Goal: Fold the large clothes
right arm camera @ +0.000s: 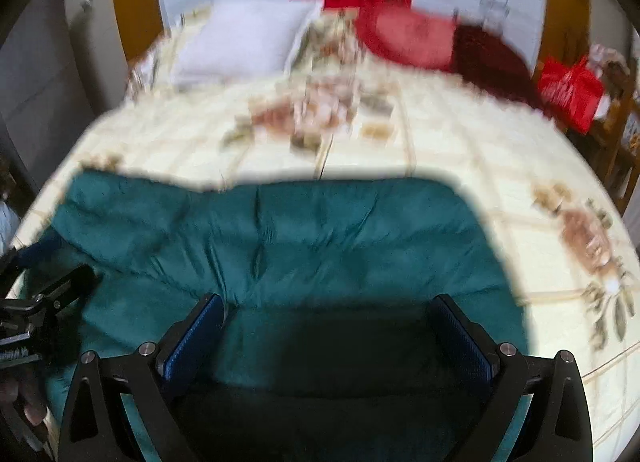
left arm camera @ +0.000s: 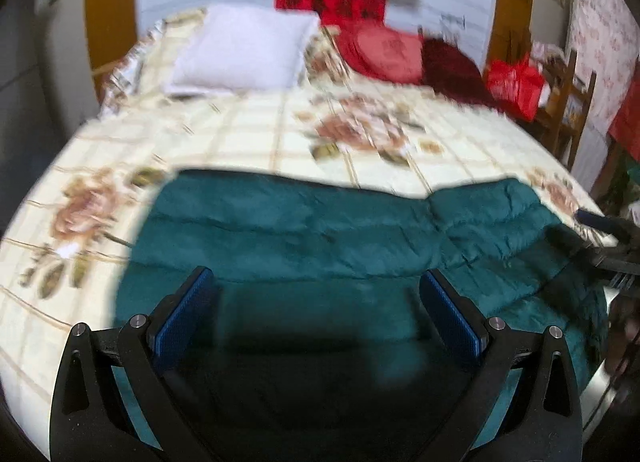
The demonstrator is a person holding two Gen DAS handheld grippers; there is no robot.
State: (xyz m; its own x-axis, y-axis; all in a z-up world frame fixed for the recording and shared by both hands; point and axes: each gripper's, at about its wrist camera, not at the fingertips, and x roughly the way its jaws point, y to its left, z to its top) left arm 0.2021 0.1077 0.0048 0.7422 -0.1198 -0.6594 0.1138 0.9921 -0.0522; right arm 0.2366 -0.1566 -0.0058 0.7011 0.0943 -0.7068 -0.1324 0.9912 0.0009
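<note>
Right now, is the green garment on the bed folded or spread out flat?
Folded at least once: the green garment lies as a thick padded band across the bed, with a rounded doubled edge. How many folds, cannot tell.

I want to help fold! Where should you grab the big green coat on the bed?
Grab the green coat along its near edge, coming from the foot of the bed. It lies flat and wide, so each open gripper, left and right, takes one side.
</note>
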